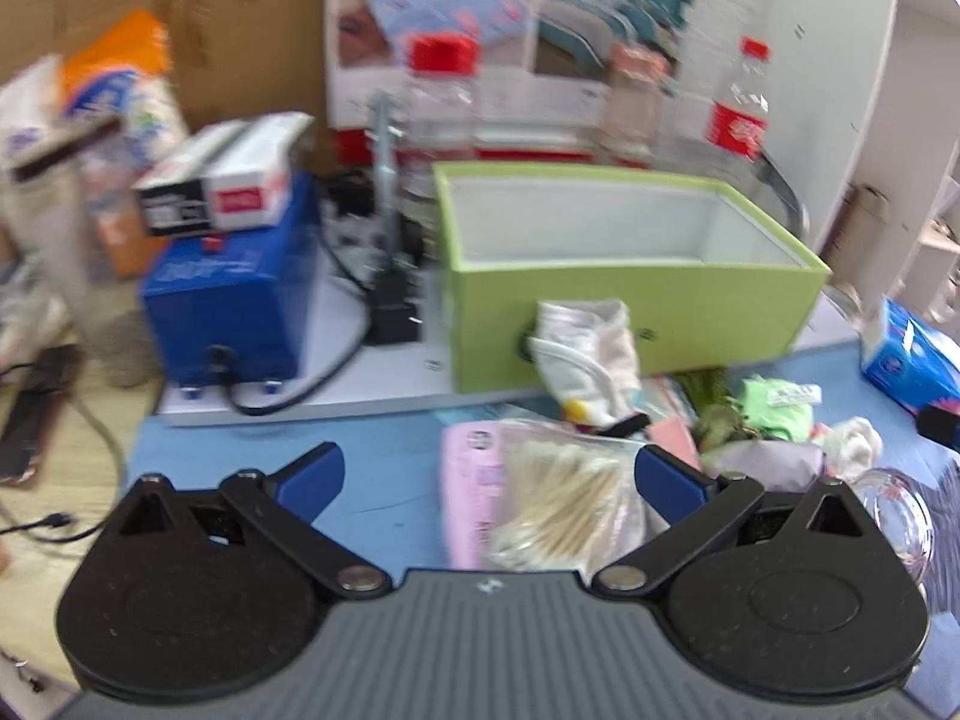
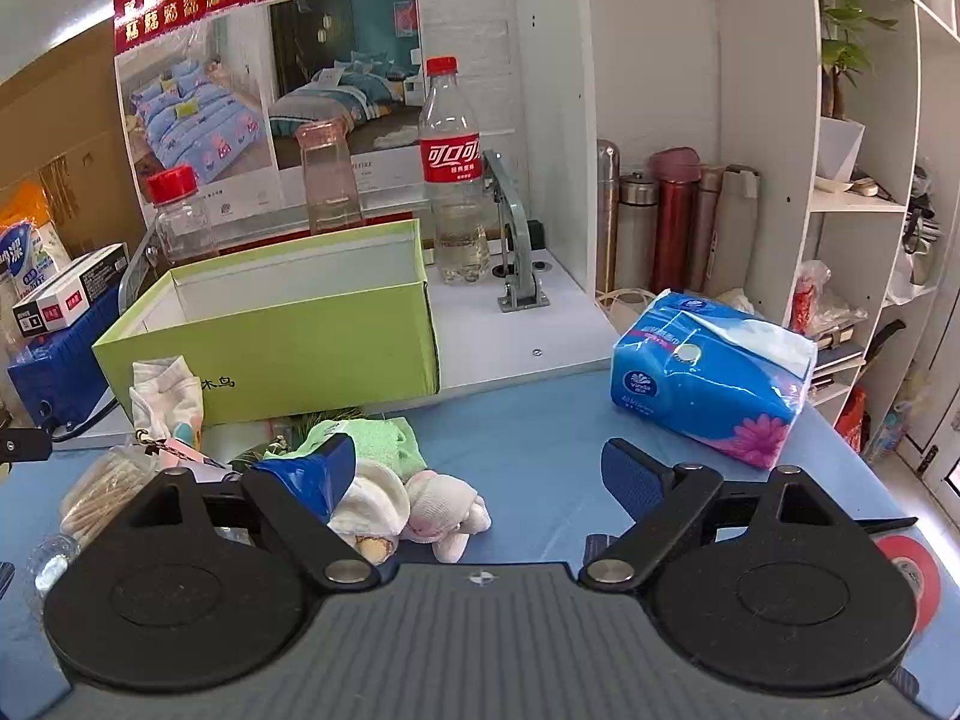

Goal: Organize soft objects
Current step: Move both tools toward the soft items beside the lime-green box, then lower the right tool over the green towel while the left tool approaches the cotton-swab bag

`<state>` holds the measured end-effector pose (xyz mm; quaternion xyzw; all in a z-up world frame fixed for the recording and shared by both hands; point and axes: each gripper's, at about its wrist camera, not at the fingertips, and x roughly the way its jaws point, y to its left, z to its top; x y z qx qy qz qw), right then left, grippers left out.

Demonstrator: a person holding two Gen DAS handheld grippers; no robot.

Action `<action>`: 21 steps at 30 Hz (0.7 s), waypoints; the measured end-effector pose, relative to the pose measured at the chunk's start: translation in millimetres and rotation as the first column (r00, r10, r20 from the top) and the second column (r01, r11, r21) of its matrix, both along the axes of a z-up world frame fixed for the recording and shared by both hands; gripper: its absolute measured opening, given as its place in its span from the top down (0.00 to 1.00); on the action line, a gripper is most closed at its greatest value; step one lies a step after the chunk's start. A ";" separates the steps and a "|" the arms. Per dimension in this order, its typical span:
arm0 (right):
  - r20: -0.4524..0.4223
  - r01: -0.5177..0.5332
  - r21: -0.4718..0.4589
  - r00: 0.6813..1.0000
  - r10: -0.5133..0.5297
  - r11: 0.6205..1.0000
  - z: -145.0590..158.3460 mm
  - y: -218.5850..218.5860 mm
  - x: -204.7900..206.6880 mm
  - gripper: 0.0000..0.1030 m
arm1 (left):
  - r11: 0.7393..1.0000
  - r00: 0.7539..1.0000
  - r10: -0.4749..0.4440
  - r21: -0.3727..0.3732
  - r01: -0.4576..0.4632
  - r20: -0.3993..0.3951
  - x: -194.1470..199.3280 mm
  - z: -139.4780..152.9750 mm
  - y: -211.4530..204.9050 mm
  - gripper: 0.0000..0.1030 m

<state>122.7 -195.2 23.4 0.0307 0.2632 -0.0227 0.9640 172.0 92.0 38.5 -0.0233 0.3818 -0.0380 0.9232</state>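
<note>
An open green box (image 1: 630,312) (image 2: 288,342) with a white inside stands at the back of the blue mat. A white sock (image 1: 585,354) (image 2: 165,396) leans on its front wall. A green cloth (image 1: 780,405) (image 2: 372,441) and white and pink rolled socks (image 2: 420,507) (image 1: 852,444) lie on the mat. My left gripper (image 1: 489,480) is open above a bag of cotton swabs (image 1: 558,510) on a pink pack. My right gripper (image 2: 480,474) is open and empty, its left finger just over the rolled socks.
A blue tissue pack (image 2: 714,378) (image 1: 906,360) lies at the right. Bottles (image 2: 453,174) and a jar (image 2: 180,216) stand behind the box. A blue device (image 1: 234,300) with cables sits left. A clear glass (image 1: 900,516) and a red tape roll (image 2: 912,570) lie near the front.
</note>
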 end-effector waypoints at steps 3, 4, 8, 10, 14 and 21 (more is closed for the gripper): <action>-0.021 -0.001 0.008 1.000 0.001 1.000 -3.7 -2.8 10.5 0.26 | 0.998 0.998 -0.046 0.047 0.047 -0.031 14.8 -12.3 -13.4 0.01; -0.028 -0.001 0.015 1.000 0.002 1.000 -4.6 -4.7 13.9 0.26 | 0.996 0.997 -0.057 0.071 0.060 -0.043 19.2 -16.4 -16.7 0.01; -0.040 0.015 0.053 0.999 -0.013 0.998 -5.1 -14.4 26.2 0.26 | 0.993 0.997 -0.030 0.110 0.039 -0.076 29.5 -27.3 -9.9 0.01; -0.034 0.022 0.067 0.999 -0.020 0.997 -3.8 -18.4 30.3 0.26 | 0.995 0.997 0.000 0.100 0.008 -0.080 27.7 -28.5 3.7 0.01; -0.039 -0.011 0.072 0.999 0.014 0.997 0.7 -18.8 40.3 0.26 | 0.990 0.994 0.084 0.119 -0.075 -0.075 13.5 -33.8 32.4 0.01; -0.106 -0.148 0.066 0.982 0.155 0.987 -0.5 3.7 73.9 0.26 | 0.976 0.976 0.216 0.048 -0.214 -0.040 -10.5 -24.9 67.7 0.01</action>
